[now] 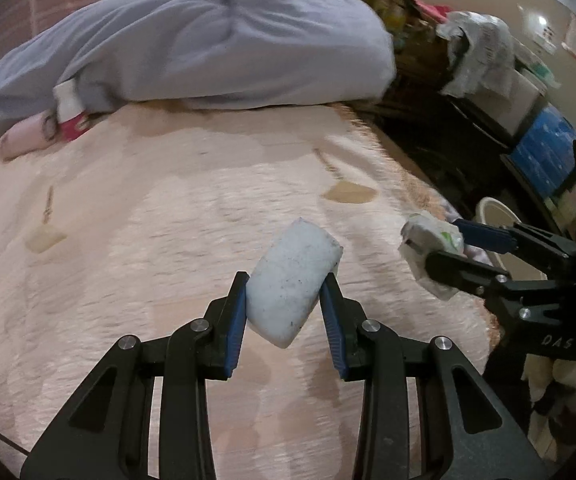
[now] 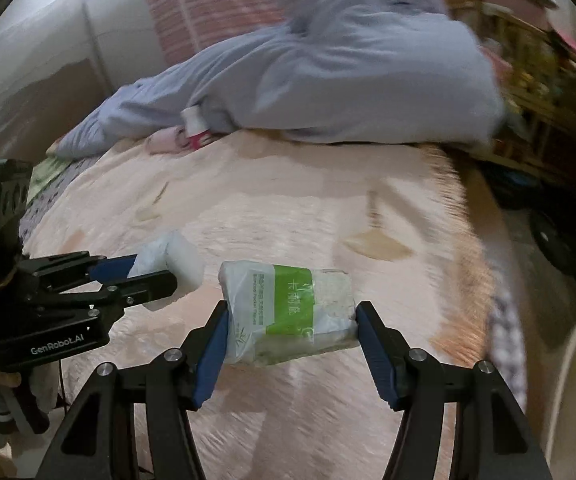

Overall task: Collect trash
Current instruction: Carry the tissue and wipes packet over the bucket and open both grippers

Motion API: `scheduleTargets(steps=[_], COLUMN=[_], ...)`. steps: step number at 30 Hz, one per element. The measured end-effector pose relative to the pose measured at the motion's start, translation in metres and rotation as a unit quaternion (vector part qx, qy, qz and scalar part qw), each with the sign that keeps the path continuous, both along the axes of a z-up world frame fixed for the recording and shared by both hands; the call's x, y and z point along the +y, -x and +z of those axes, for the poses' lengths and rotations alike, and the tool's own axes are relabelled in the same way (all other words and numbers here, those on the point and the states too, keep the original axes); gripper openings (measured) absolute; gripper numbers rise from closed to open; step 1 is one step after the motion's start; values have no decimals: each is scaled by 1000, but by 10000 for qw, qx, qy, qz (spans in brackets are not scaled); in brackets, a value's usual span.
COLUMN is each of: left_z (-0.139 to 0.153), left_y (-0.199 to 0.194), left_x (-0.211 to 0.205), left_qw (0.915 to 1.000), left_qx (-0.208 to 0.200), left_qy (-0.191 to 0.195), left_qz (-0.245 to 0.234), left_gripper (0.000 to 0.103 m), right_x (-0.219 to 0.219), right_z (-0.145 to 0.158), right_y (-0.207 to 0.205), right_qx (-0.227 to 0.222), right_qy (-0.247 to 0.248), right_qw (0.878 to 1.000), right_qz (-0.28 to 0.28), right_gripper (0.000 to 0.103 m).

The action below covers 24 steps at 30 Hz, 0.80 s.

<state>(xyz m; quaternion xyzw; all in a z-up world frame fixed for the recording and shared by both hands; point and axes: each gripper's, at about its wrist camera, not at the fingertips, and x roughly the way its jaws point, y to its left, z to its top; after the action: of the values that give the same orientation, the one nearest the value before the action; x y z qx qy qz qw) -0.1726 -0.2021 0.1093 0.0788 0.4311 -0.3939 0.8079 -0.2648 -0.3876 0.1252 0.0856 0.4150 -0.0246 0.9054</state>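
Your left tongs [image 1: 284, 300] are clenched on a white foam-like block [image 1: 293, 282], held above the middle of the bed [image 1: 148, 240]. It looks light and squashy, so grip its flat sides gently. Your right tongs [image 2: 291, 332] pinch a tissue packet [image 2: 288, 312] by its ends near the bed's right edge; the wrapper looks slippery and soft.

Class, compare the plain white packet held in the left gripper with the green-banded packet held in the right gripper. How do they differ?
The plain white soft plastic packet has no label, only dark specks; the clear plastic tissue packet with a green band carries printed text. The white one looks puffy and rounded; the green-banded one is flatter and boxier. Both are clamped off the pink blanket, one by the left gripper, one by the right gripper.
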Motion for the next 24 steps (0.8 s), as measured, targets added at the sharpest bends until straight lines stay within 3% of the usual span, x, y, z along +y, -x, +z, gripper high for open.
scheduleTargets(steps=[10, 24], left_z=[18, 32], left_y=[36, 80], left_x=[-74, -167], left_qw=[9975, 9873], left_qx=[-161, -114], left_qy=[35, 146], left_qz=[-685, -1577], left_gripper=[33, 33], right_x=[-69, -158], right_z=[13, 18], right_y=[66, 148], right_qx=[-143, -260], right_qy=[17, -113], right_qw=[9954, 9745], right_qz=[-946, -2225], right_gripper=[61, 62])
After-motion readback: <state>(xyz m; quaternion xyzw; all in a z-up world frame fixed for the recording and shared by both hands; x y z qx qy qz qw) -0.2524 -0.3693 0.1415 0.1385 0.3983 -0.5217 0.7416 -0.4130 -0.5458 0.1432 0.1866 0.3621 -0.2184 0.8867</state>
